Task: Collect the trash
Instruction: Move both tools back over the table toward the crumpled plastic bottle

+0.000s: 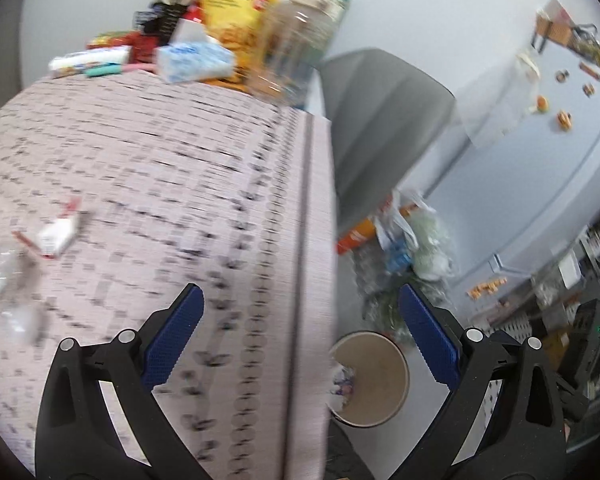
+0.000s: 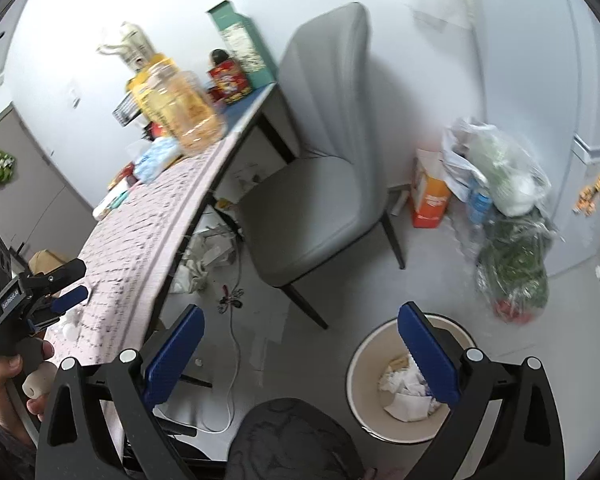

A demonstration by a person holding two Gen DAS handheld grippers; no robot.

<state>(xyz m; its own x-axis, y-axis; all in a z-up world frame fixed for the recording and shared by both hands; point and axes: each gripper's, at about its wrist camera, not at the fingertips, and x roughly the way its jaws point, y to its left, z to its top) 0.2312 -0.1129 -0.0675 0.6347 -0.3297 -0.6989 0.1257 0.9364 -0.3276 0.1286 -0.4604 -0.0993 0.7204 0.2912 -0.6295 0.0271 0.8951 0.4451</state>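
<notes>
My left gripper (image 1: 300,344) hangs with its jaws spread wide and nothing between them, straddling the counter's (image 1: 160,160) right edge. My right gripper (image 2: 300,356) is just as wide open and empty, out over the floor with the bin (image 2: 356,364) below its right finger.

The trash I can make out on the counter sits toward its left edge: a small red-and-white carton (image 1: 56,234) and, just beside it, some crumpled clear wrapping (image 1: 8,280) (the left view is smeared by motion, so I cannot say exactly what the wrapping is). The bin already holds crumpled paper (image 2: 406,390).

What worries me:
- The carton looks light and lies flat; closing on it off-centre could flick it across the cloth or over the edge.
- The clear wrapping is hard to read against the patterned cloth, so I could close on cloth instead and drag everything with it.
- The tall jar (image 1: 296,40), yellow bag (image 1: 240,8) and tissue pack (image 1: 194,60) crowd the far edge; a wide sweep could topple the jar.
- The bin stands close to the counter's right edge, so a release made too early would drop trash onto the floor.
</notes>
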